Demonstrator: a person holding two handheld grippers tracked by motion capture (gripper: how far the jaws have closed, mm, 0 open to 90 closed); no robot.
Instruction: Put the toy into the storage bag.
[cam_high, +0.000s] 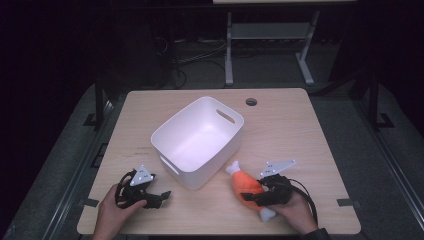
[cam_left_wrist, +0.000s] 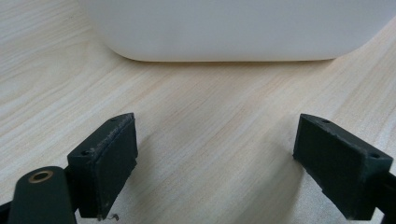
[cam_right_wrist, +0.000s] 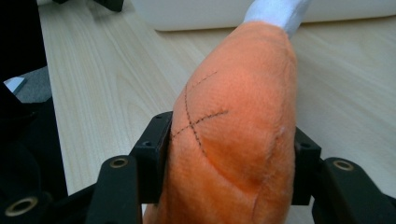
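Right gripper (cam_high: 256, 196), held in the person's right hand (cam_high: 295, 212) at the near edge of the pale wooden table (cam_high: 310, 145), has its two black jaws pressed into the flanks of the soft orange plush drumstick toy with white bone ends (cam_high: 248, 189); in the right gripper view the plush (cam_right_wrist: 233, 140) bulges up between the pads (cam_right_wrist: 152, 161), which suggests a firm squeeze across the thick middle, likely chosen because that is the widest, most yielding part and keeps the toy from swinging. The toy lies just to the right of the white rectangular plastic bin with cut-out handles (cam_high: 230, 137), its upper white end nearly touching the bin's near corner, so only a short lift and carry over the rim would seem to be needed if the bin is where it is meant to go. The bin stands near the middle of the table, turned at an angle and empty as far as its lit inside shows. Left gripper (cam_high: 161, 196), in the left hand (cam_high: 116, 212), sits low to the near left of the bin with its jaws spread wide and nothing between them; its own view looks straight at the bin's white wall (cam_left_wrist: 233, 28) across bare wood, a waiting pose that may let it steady the bin if needed.
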